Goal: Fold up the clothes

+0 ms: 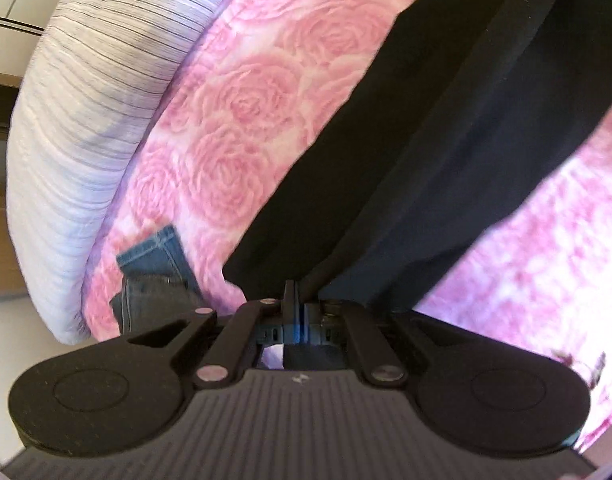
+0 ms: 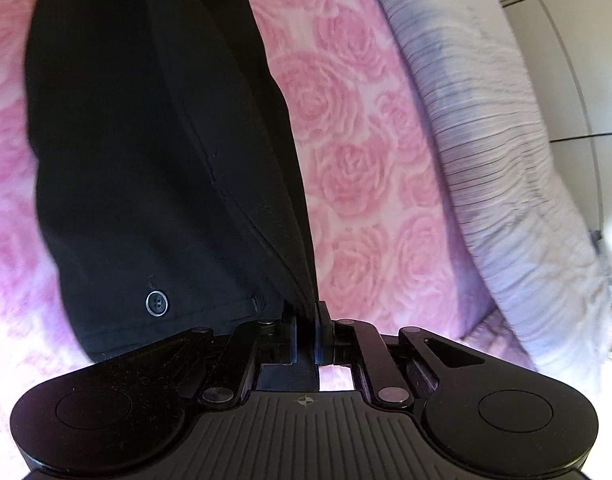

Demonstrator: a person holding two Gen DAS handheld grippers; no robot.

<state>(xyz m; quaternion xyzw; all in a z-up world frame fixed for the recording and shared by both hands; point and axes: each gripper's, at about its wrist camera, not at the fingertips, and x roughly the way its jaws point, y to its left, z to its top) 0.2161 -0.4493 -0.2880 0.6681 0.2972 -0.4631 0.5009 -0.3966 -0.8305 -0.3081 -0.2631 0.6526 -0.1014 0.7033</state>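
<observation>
Between both claws [image 1: 295,292] [image 2: 306,312] — black garment [image 2: 146,160].

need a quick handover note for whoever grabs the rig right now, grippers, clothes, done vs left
Left gripper: shut on the black garment.
Right gripper: shut on the same garment, beside its button.
The garment hangs stretched from both grippers above the pink rose bedspread. Folded jeans lie on the bedspread near the striped white quilt.
Done: jeans look folded; garment gripped at two points.
Left: lay the black garment down, fold it, probably beside the jeans.
</observation>
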